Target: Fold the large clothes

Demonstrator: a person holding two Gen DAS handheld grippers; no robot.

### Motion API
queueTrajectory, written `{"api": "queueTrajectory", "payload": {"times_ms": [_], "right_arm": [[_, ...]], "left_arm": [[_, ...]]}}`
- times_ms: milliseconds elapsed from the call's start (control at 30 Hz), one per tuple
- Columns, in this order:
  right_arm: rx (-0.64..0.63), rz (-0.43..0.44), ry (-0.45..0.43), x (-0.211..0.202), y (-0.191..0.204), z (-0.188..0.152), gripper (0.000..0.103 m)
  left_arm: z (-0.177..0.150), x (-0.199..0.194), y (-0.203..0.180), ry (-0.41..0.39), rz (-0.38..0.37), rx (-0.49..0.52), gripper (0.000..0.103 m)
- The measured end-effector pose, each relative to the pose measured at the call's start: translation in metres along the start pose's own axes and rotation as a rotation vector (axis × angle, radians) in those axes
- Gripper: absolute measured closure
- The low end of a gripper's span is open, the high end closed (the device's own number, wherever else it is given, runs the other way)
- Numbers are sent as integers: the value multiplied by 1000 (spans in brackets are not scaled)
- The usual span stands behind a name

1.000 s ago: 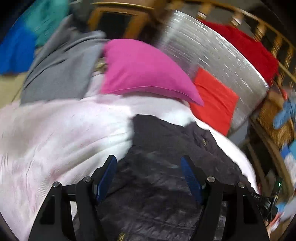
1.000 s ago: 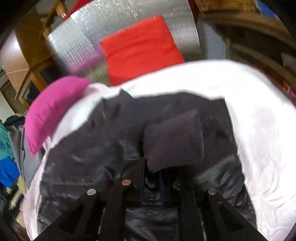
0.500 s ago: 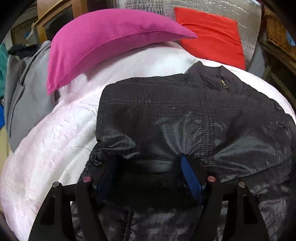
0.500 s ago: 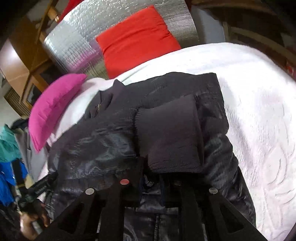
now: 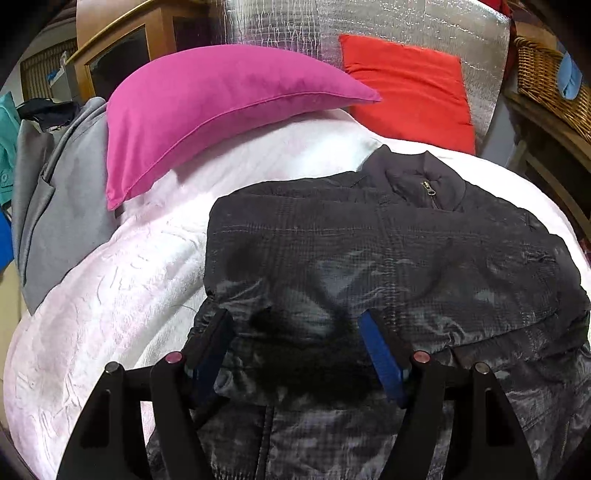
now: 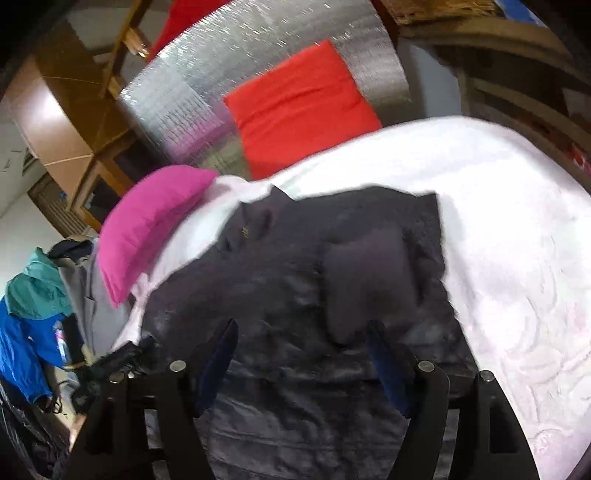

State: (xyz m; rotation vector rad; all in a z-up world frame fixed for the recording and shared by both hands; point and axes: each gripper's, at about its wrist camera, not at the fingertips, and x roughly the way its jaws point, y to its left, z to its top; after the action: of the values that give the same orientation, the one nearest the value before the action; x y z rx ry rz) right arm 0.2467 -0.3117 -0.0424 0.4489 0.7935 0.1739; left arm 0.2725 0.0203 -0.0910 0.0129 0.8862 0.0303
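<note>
- The dark jacket (image 5: 388, 258) lies spread on the white bedspread (image 5: 110, 295), collar and zip pull toward twelve o'clock, one sleeve folded across the body.
- My left fingers (image 5: 295, 354) stand wide apart, low over the jacket's near part; fabric bunches between the blue pads, but I cannot see them pressing it, so nothing is held.
- My right fingers (image 6: 301, 360) are opening, spread above the jacket with nothing gripped; the knit cuff (image 6: 369, 280) of the folded sleeve lies just ahead at one o'clock.
- A pink pillow (image 5: 207, 122) sits at eleven o'clock of the jacket, a red cushion (image 5: 410, 96) at one o'clock against silver foil sheeting (image 5: 369, 22).
- A grey garment (image 5: 62, 206) hangs at the bed's nine o'clock edge.
</note>
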Motion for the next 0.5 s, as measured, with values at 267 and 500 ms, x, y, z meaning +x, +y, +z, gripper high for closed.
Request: {"api": "queueTrajectory", "payload": {"times_ms": [267, 500], "right_arm": [[25, -53, 171, 87, -7, -8, 28], [22, -47, 140, 74, -3, -3, 28]], "left_arm": [[-3, 19, 4, 44, 6, -4, 30], [-5, 22, 3, 46, 15, 8, 30]]}}
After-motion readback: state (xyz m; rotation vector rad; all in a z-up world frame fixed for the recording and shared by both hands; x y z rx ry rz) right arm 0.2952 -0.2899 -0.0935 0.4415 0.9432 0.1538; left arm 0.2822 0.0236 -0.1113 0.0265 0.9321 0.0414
